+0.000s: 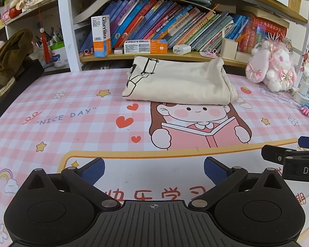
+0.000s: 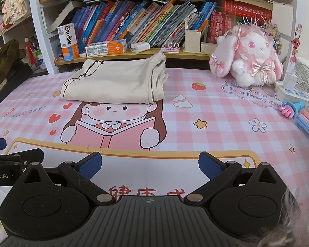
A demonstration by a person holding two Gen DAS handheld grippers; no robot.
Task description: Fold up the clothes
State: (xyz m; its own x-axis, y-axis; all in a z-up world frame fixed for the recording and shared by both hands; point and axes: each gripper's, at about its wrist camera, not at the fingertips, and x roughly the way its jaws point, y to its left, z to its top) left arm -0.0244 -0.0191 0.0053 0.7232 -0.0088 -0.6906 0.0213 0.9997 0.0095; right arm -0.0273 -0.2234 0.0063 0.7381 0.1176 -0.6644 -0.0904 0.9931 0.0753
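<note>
A: What is seen at the bottom of each frame?

B: In the left wrist view the left gripper (image 1: 153, 169) is shown with its blue-padded fingers (image 1: 93, 169) spread wide and nothing held between them. The right gripper (image 2: 150, 165) is seen the same way in its own view, wide and empty. Both are kept low over the near edge of the pink checked cartoon-printed tabletop (image 1: 76, 127), side by side, as if parked clear of the work.

A: And the garment?

B: The cream-coloured folded cotton garment with a black line drawing (image 1: 179, 82) is found further back, above the centre of the left view and left of centre in the right view (image 2: 115, 82). It is laid flat on the tabletop, well apart from both grippers, its stacked edges gathered at the right side. The fold is judged to be finished, or nearly so, which would explain the released fingers.

A: Behind it?

B: A wooden shelf of colourful books (image 1: 175, 24) is seen at the top, and a pink-and-white plush rabbit (image 2: 249, 59) is set at the upper right, kept out of the folding area.
</note>
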